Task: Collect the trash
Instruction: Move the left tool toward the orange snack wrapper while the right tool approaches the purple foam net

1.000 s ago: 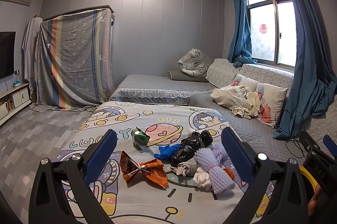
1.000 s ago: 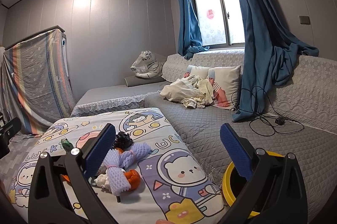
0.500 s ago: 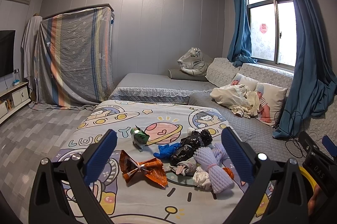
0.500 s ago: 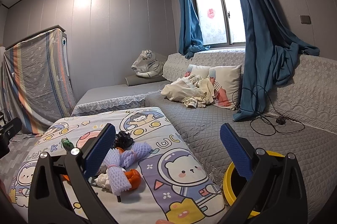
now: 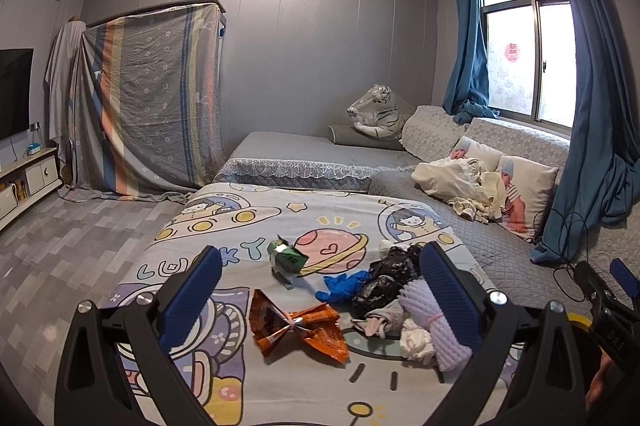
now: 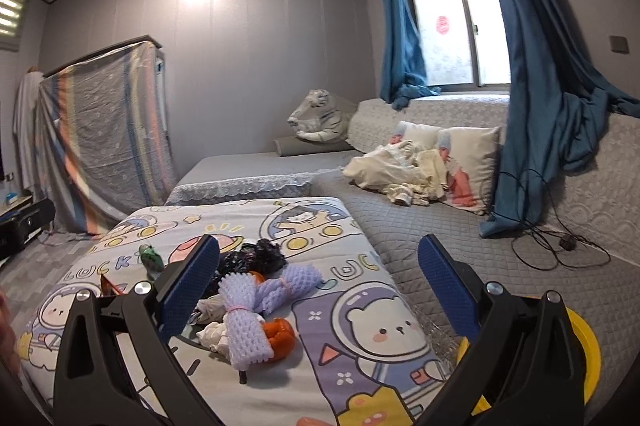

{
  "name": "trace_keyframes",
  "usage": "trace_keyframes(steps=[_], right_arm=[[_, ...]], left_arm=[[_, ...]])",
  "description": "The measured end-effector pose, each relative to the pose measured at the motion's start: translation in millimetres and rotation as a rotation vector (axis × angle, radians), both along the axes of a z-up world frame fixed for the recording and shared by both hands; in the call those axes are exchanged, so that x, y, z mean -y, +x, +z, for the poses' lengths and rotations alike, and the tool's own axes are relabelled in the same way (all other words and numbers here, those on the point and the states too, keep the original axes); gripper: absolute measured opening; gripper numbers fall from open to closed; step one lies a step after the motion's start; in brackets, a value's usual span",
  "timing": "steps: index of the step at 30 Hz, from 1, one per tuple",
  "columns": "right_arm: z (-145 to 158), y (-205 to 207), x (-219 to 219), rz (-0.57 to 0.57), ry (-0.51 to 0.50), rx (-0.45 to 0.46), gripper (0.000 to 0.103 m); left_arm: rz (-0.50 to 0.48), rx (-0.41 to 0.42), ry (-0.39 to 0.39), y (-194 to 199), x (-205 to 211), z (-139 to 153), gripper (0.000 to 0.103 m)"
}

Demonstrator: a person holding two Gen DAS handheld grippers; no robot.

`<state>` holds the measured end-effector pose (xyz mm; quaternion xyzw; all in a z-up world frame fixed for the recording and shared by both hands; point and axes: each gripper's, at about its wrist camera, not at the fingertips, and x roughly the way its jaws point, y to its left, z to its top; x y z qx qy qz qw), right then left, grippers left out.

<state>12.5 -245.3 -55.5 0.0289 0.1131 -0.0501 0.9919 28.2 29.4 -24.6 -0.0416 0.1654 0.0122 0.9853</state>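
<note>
Poised above trash pile [image 5: 384, 302] on bed [image 5: 224, 226]: left gripper [image 5: 320, 290] and right gripper [image 6: 318, 284], spread wide, empty, ready for first pick.

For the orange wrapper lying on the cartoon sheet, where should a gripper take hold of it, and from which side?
Probably at the pinched waist of the orange wrapper, where a band ties it into a bow shape. That knot is its narrowest, firmest part; the flared ends lie flat and crumpled on the sheet. The open left gripper could come down from above, fingers straddling the waist. The pile to its right makes a side approach awkward.
</note>
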Motion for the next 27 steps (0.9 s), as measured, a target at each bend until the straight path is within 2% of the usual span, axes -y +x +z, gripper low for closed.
trace_keyframes(steps=[4, 10, 16, 20, 27], right_arm=[[-14, 18, -2, 0.067, 0.007, -0.049, 0.095], [-37, 37, -14, 0.144, -0.047, -0.083, 0.095], [-58, 56, -21, 0.214, -0.044, -0.147, 0.095], [-71, 69, -25, 0.228, -0.068, -0.178, 0.095], [-87, 102, -36, 0.298, -0.073, -0.270, 0.095]], left_arm=[[-0.039, -0.029, -0.011, 14, -18, -14, 0.096], [-0.018, -0.130, -0.008, 38, -44, -45, 0.096], [-0.068, -0.238, -0.018, 60, -59, -82, 0.096], [-0.087, -0.278, -0.020, 78, -64, -100, 0.096], [-0.106, -0.369, -0.085, 118, -73, -122, 0.096]])
